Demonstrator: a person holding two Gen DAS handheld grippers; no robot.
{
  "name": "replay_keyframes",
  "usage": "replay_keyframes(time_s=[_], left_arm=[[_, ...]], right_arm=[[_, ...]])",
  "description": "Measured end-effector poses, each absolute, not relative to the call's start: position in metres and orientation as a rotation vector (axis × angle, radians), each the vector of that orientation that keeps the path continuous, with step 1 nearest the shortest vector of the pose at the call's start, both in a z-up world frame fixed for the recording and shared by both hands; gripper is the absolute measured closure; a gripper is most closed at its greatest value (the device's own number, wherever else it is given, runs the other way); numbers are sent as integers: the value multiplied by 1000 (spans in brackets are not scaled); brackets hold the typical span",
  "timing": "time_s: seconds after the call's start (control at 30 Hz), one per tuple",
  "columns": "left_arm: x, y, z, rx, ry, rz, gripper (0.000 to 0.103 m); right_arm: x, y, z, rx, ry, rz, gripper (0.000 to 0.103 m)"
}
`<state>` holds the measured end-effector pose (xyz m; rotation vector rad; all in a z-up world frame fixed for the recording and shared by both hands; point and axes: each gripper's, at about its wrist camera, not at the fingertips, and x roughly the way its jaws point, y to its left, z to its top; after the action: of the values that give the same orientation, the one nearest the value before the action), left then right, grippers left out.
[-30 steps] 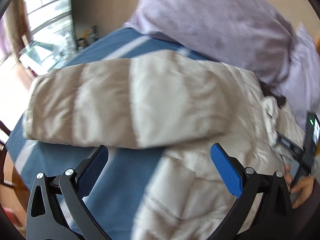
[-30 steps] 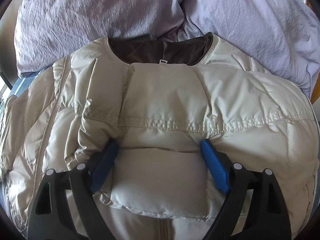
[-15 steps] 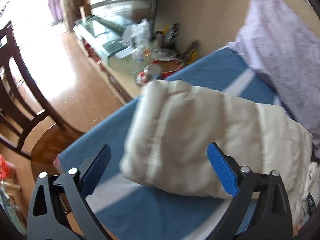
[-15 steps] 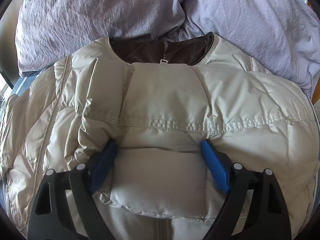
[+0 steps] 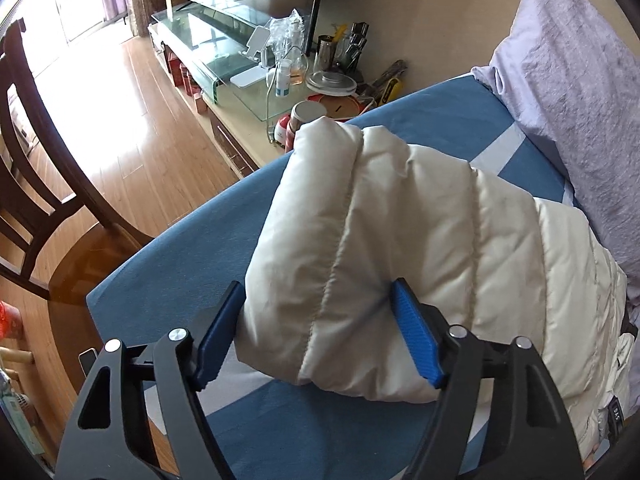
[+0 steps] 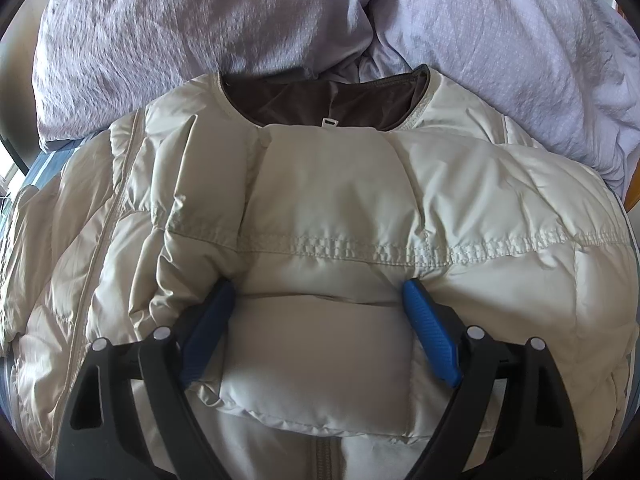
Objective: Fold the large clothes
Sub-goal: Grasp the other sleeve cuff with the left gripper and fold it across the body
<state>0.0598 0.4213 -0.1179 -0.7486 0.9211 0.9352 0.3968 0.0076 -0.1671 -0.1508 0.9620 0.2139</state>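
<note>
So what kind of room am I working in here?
Most likely a home living room with a bed or daybed: lilac pillows on a blue sheet, a glass TV stand, a wooden dining chair on plank flooring.

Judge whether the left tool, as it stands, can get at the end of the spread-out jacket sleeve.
Probably yes. The left tool already straddles the sleeve near its end, one finger on each side, with nothing lying over it on the blue bed. Whether it grips firmly is unclear.
</note>
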Motion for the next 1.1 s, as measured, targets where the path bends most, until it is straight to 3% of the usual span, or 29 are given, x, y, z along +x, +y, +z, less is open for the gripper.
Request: replay_keyframes(time_s=[0.13, 0.2, 0.27, 0.37, 0.73, 1.1], left_arm=[[63, 416, -116, -747, 896, 917, 49], [65, 414, -116, -755, 884, 902, 68], [66, 412, -115, -764, 871, 890, 79], [70, 409, -110, -749, 872, 893, 87], [94, 381, -26, -672, 708, 769, 89], [181, 294, 40, -558, 642, 480, 89]], right_arm=[[396, 7, -167, -151, 962, 214, 17], [397, 7, -167, -151, 963, 214, 17], [396, 7, -167, -151, 963, 215, 17], [397, 8, -167, -150, 969, 218, 17], [391, -5, -158, -143, 999, 255, 16], [361, -47, -136, -126, 946, 247, 16]])
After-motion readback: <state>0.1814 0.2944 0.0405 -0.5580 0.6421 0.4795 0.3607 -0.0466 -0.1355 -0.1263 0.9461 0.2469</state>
